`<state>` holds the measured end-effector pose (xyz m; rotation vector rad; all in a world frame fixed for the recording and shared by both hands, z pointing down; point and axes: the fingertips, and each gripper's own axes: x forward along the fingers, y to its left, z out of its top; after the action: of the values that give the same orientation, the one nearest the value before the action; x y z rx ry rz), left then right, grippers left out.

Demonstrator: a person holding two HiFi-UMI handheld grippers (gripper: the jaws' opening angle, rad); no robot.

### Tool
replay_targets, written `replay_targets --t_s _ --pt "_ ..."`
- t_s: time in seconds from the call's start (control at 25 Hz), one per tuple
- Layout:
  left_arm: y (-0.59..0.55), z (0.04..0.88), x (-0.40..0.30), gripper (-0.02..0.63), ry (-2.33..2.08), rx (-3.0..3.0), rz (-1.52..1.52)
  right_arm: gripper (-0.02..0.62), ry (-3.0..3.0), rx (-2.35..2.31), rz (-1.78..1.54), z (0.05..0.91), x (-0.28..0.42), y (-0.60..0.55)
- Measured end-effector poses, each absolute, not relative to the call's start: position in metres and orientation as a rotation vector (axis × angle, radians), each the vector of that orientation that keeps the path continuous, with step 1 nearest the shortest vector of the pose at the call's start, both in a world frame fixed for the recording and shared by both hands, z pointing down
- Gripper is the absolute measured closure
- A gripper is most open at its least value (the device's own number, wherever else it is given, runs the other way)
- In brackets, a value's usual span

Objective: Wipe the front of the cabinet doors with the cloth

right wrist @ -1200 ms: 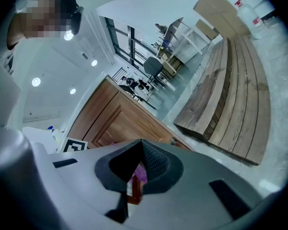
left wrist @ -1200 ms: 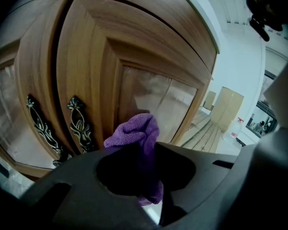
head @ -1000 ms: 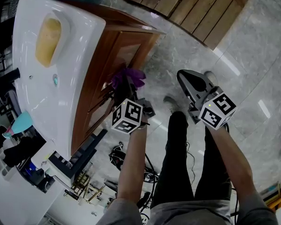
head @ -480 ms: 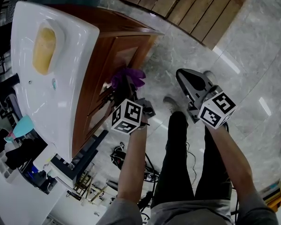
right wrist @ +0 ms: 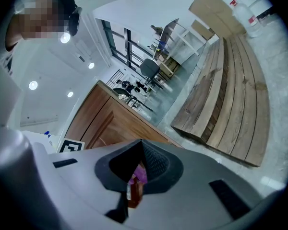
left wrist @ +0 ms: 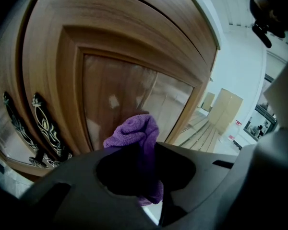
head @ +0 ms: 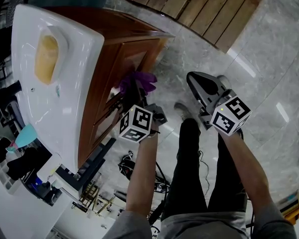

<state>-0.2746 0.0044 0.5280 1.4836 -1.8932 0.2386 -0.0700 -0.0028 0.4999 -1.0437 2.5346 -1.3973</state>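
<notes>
A purple cloth [head: 140, 80] is pinched in my left gripper [head: 134, 90], which is shut on it. The cloth [left wrist: 134, 132] bunches out past the jaws and sits against the glossy inner panel of the brown wooden cabinet door [left wrist: 120, 85]. In the head view that door [head: 123, 59] is below the white counter, and the left gripper points at it. My right gripper [head: 200, 85] hangs to the right, above the floor and away from the cabinet. In the right gripper view its jaws [right wrist: 140, 145] stand together with nothing between them.
A white sink top [head: 72, 78] with a yellow object [head: 46, 59] in the basin caps the cabinet. Ornate dark handles [left wrist: 43, 128] sit left of the cloth. A wooden slatted platform [head: 209, 9] lies on the marble floor beyond. Cables [head: 127, 166] trail by the person's legs.
Almost nothing has changed: the head view has shifted slightly, and both grippers and the cloth stay nearly where they were.
</notes>
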Motion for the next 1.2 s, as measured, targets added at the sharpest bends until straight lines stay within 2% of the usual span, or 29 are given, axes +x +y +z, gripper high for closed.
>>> replay_targets --t_s 1.2 --pt "-0.02 0.528 -0.253 0.528 -1.887 1.49 0.228 0.586 2.508 -1.073 -1.42 0.51 -0.046 -0.024"
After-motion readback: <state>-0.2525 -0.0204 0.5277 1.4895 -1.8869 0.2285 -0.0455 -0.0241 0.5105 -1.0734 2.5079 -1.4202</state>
